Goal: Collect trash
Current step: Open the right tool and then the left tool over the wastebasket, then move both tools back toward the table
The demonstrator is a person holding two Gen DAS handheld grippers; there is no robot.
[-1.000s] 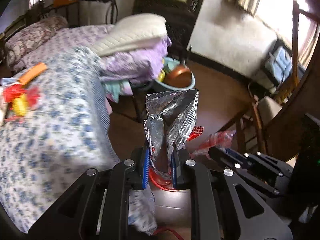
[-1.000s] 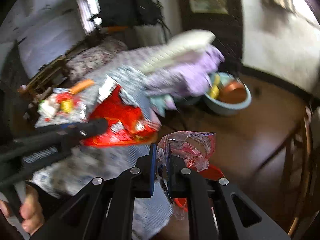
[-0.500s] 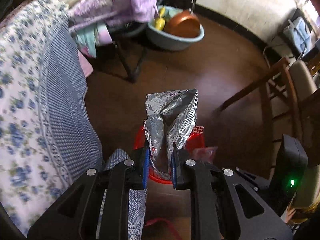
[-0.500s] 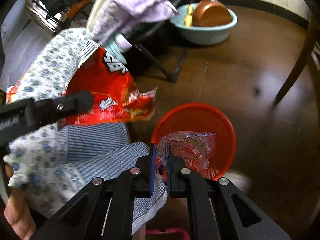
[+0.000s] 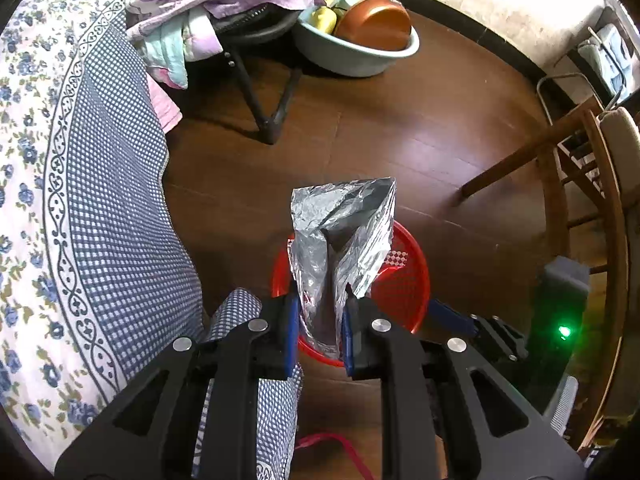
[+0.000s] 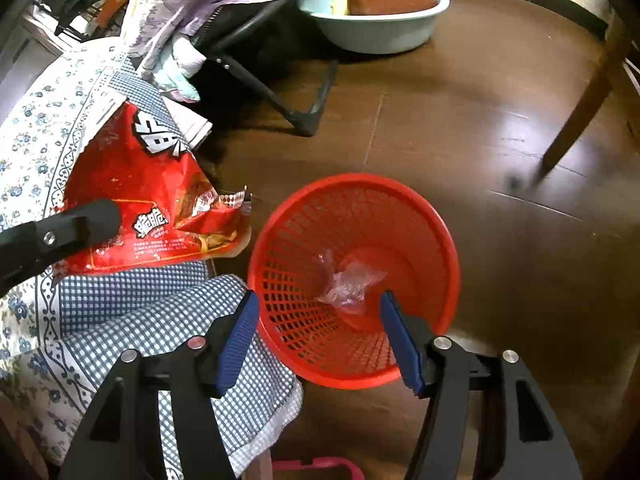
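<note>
A red plastic mesh basket stands on the brown floor beside the bed; it also shows in the left wrist view. My left gripper is shut on an empty snack bag, silver inside and red outside, and holds it just above and left of the basket. My right gripper is open and empty over the basket's near rim. A clear plastic wrapper lies at the basket's bottom.
A blue floral and checked bedspread hangs down at the left, close to the basket. A teal basin with a copper pot sits behind a folding black stand. A wooden chair stands at the right.
My right gripper opened and the clear wrapper dropped into the basket. Both grippers tilted down from the bed toward the floor; the left still holds the bag.
</note>
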